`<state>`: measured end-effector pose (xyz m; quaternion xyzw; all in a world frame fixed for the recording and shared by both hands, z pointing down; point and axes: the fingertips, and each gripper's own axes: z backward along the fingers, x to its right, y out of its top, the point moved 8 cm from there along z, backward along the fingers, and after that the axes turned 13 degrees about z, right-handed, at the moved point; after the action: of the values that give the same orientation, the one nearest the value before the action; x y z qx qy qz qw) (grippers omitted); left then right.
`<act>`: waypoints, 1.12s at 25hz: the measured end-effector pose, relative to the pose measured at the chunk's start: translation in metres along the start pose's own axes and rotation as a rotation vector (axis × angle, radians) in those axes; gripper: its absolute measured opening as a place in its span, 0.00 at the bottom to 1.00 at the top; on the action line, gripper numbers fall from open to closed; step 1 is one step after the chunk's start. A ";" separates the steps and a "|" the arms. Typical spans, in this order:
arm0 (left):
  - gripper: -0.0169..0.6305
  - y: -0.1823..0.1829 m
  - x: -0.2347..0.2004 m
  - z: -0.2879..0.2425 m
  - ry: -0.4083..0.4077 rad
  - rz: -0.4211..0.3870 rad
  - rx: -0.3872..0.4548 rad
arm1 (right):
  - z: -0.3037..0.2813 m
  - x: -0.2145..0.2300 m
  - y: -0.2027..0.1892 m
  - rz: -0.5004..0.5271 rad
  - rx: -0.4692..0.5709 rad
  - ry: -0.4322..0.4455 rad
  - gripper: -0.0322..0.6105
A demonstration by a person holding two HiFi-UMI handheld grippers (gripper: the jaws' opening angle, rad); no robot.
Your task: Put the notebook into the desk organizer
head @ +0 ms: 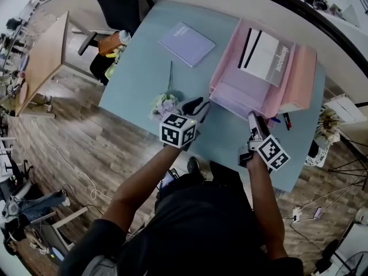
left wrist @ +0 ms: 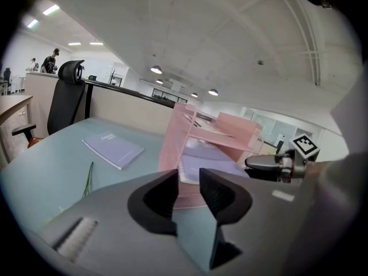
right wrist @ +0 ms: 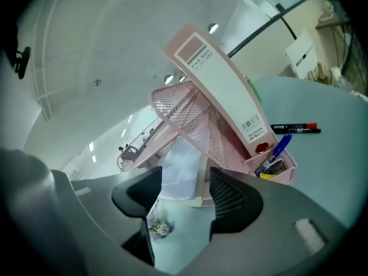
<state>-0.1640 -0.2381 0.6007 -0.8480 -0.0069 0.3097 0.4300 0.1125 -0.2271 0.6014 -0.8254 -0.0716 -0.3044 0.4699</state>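
- My right tongs point(head: 253, 119) point(right wrist: 185, 180) stand wide apart and grip nothing. A corner of the notebook point(right wrist: 178, 165) shows in the gap just past the tips, and neither pad presses on it.
- My left tongs point(head: 199, 109) point(left wrist: 188, 180) stand only narrowly apart, and they are empty too. Through the slit I see the front edge of the organizer point(left wrist: 172, 137).
- The notebook point(head: 238, 91) point(left wrist: 207, 160) lies flat in the bottom tray of the pink mesh organizer point(head: 299, 79) point(right wrist: 224, 131). It is straight ahead of both tongs, with its near edge at the tray's open front.
- A pink and white file box point(head: 264, 56) point(right wrist: 224, 79) rests tilted on the organizer, above and behind the notebook.
- To the right of the right tongs, a blue pen point(right wrist: 280, 148) stands in the organizer's small end pocket. A marker point(right wrist: 293, 129) lies on the table point(head: 144, 68) just beyond it.
- Just beside the left tongs, on their left, a flower sprig point(head: 164, 105) point(right wrist: 158, 229) lies on the table.
- Far ahead and left of the left tongs lies a second notebook point(head: 187, 43) point(left wrist: 112, 148), flat on the table and well apart from the organizer.
- An office chair point(head: 115, 4) point(left wrist: 66, 96) stands past the table's far edge.
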 end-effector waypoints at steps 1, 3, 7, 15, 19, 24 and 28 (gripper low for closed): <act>0.29 0.003 -0.001 0.005 -0.005 -0.011 0.002 | 0.004 -0.001 0.000 0.017 0.004 -0.009 0.42; 0.29 0.008 -0.001 0.015 -0.012 -0.028 0.010 | 0.011 -0.002 0.001 0.042 0.006 -0.023 0.42; 0.29 0.019 -0.001 0.040 -0.023 -0.056 0.035 | 0.034 -0.008 0.006 0.083 0.031 -0.054 0.42; 0.29 0.049 0.015 0.100 -0.064 -0.125 0.136 | 0.087 -0.067 0.053 0.354 0.197 0.033 0.14; 0.29 0.066 0.030 0.128 -0.087 -0.183 0.182 | 0.104 -0.111 0.077 0.583 0.216 0.114 0.14; 0.29 0.083 0.052 0.162 -0.117 -0.266 0.222 | 0.131 -0.169 0.096 0.820 0.215 0.227 0.14; 0.29 0.091 0.069 0.186 -0.136 -0.325 0.242 | 0.151 -0.201 0.108 0.909 0.239 0.282 0.14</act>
<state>-0.2307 -0.1418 0.4164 -0.7549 -0.1352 0.2915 0.5717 0.0601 -0.1288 0.3513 -0.6640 0.3259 -0.1669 0.6519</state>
